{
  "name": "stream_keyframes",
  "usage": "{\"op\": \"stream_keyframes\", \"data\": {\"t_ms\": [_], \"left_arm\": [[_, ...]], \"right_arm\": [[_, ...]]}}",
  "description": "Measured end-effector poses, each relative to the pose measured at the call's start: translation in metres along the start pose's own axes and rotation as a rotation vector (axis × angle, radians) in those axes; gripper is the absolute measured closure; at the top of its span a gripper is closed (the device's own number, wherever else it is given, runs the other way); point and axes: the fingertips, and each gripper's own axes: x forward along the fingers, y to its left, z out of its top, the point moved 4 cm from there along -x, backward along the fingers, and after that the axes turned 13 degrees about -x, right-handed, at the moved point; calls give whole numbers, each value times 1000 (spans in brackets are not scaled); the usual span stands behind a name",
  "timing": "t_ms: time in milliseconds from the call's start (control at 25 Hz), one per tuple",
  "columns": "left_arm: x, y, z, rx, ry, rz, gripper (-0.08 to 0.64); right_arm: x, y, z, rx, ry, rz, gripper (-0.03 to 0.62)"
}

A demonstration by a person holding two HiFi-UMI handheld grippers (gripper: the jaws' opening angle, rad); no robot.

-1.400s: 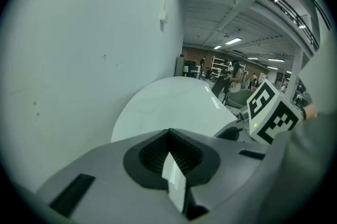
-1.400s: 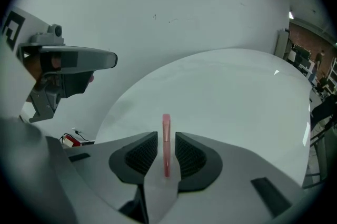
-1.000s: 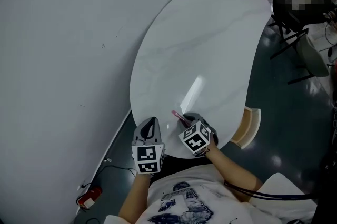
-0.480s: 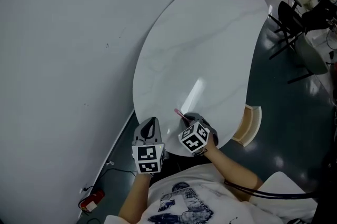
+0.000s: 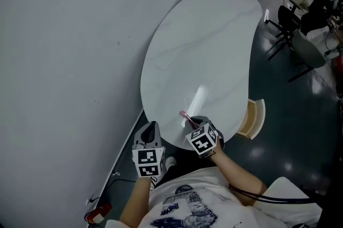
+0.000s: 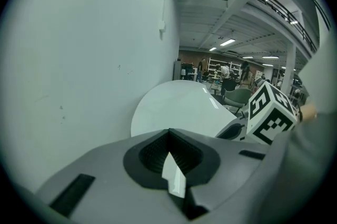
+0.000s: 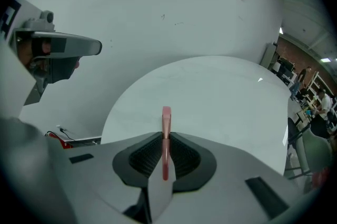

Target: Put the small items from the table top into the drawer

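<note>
Now right claw (image 5: 191, 121) has just closed, pinching thin pink stick (image 7: 166, 119), lower middle of head view, over bench (image 5: 203, 45) near edge. Left claw (image 6: 169, 139) pressed together, empty. Judged: stick secured, drawer next.

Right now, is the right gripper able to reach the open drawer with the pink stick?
Probably yes. The right gripper has just closed its jaws on the pink stick, and the drawer stands open at the edge of the table, just to that gripper's right, with nothing visible between them.
</note>
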Motion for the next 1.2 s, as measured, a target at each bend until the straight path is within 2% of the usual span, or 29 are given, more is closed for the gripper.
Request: {"op": "stream_keyframes", "data": {"t_ms": [160,360,680,880,1200], "left_arm": [[-31,-4,-3,25,-11,-30,535],[-62,-10,-5,58,-35,-87,535],[-111,-28,-16,112,-53,-188,535],[-127,-49,-27,138,-52,-276,536],[-142,-96,-55,190,-33,-402,535]], "right_arm": [[-31,27,1,36,-26,-32,532],[-64,52,-5,151,-63,-58,532],[-123,92,-24,258,-122,-180,532],[-159,107,-45,329,-152,-288,532],[-208,132,-94,430,-141,-393,534]]}}
